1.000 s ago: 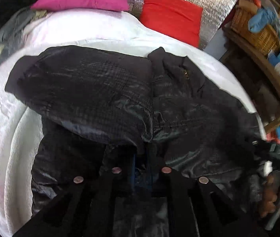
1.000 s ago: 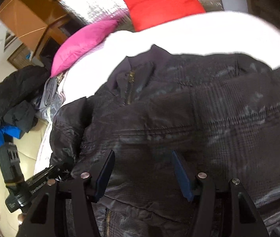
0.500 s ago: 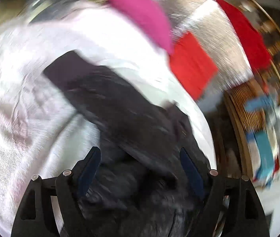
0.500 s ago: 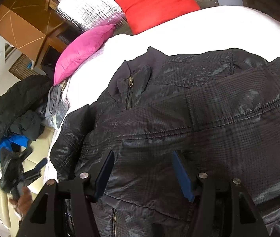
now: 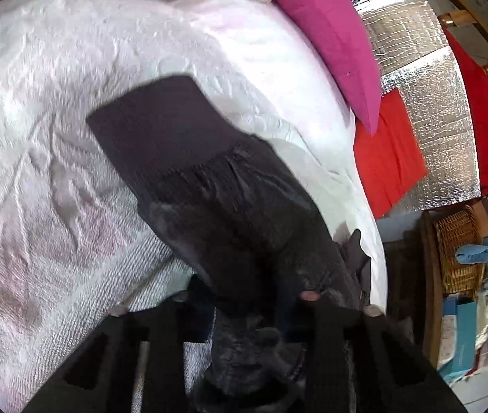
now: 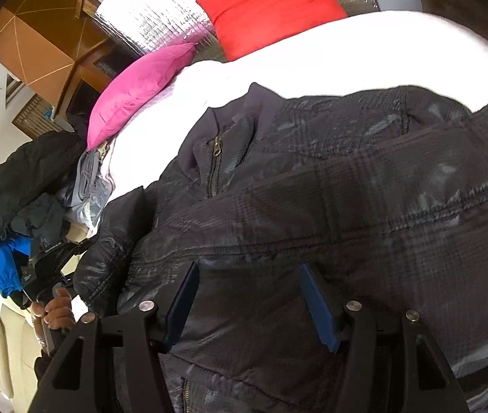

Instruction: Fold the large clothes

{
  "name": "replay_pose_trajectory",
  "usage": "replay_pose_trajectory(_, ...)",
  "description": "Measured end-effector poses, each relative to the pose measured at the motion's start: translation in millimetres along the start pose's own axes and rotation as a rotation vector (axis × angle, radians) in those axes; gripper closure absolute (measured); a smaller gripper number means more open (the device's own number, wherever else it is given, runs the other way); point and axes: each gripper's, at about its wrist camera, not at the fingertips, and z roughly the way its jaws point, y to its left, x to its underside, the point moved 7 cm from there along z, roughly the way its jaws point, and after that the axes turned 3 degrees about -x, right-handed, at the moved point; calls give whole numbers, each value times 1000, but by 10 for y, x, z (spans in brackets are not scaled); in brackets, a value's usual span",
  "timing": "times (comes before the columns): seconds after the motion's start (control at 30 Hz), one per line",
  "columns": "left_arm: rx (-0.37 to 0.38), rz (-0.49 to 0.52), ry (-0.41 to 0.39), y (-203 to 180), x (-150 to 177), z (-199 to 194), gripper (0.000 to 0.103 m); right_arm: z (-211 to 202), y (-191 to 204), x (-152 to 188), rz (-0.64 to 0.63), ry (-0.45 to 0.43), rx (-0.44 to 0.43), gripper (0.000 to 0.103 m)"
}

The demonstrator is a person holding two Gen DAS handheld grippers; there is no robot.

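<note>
On the white bedspread [image 5: 54, 110], the black jacket [image 6: 330, 206] lies face up, its collar [image 6: 244, 117] and zipper [image 6: 214, 168] toward the pillows, its long axis running from that collar down toward me. In my left tongs' view, one sleeve [image 5: 216, 186] stretches up and to the left across the bedspread, its flat knit cuff [image 5: 154, 127] at the far end, away from me.

My left tongs [image 5: 244, 313] are closing, and bunched sleeve fabric fills the narrow gap between the fingers; the pads press on it. From my right tongs' view, the same tool shows at the far left edge of the bed, gripped in my left hand [image 6: 56, 311]. White lettering runs along its black body, too small to read.

My right tongs [image 6: 249, 304] stand roughly half open above the jacket's chest, the blue pads [image 6: 319, 309] apart with nothing between them. Whether the fingertips touch the cloth, I cannot tell.

Farther right, a pink pillow [image 5: 330, 41] and a red pillow [image 5: 388, 158] rest against a silver quilted panel [image 5: 426, 103] at the head of the bed. A wicker basket [image 5: 457, 251] stands at the far right, with boxes [image 5: 464, 327] below it, their print unreadable.
</note>
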Motion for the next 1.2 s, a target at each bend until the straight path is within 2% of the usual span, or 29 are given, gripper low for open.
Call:
replay_pose_trajectory(0.1, -43, 111, -76, -270, 18, -166, 93, -84, -65, -70, 16, -34, 4, 38)
replay_pose_trajectory(0.23, -35, 288, -134, -791, 233, -377, 95, -280, -219, -169, 61, -99, 16, 38)
replay_pose_trajectory(0.37, 7, 517, -146, -1509, 713, -436, 95, -506, -383, -246, 109, -157, 20, 38)
replay_pose_trajectory(0.47, 37, 656, -112, -1861, 1120, -400, 95, -689, -504, -275, 138, -196, 23, 38)
replay_pose_trajectory(0.53, 47, 765, -60, -2097, 1518, -267, 95, -798, -575, -298, 154, -217, 23, 38)
replay_pose_trajectory(0.7, 4, 937, 82, -2196, 2365, 131, 95, -1008, -713, -344, 187, -261, 23, 38)
replay_pose_trajectory(0.83, -52, 965, 210, -2068, 2611, 429, 89, -1046, -756, -353, 197, -260, 15, 38)
replay_pose_trajectory(0.87, -50, 944, 266, -2016, 2617, 457, 81, -1035, -746, -356, 198, -253, 11, 38)
replay_pose_trajectory(0.93, -10, 911, 313, -1884, 2631, 312, 71, -1008, -712, -346, 199, -235, -6, 38)
replay_pose_trajectory(0.97, 17, 888, 324, -1854, 2564, 194, 58, -989, -672, -341, 193, -223, -18, 38)
replay_pose_trajectory(1.0, 33, 872, 313, -1828, 2486, 72, 44, -974, -636, -332, 183, -214, -24, 38)
replay_pose_trajectory(1.03, 50, 858, 291, -1791, 2405, -73, 40, -953, -571, -328, 164, -203, -28, 38)
replay_pose_trajectory(1.13, 106, 818, 226, -1641, 2125, -547, 38, -887, -293, -288, 73, -175, -33, 38)
replay_pose_trajectory(1.2, 85, 786, 162, -1516, 1862, -793, 34, -831, -44, -224, -9, -146, -44, 29)
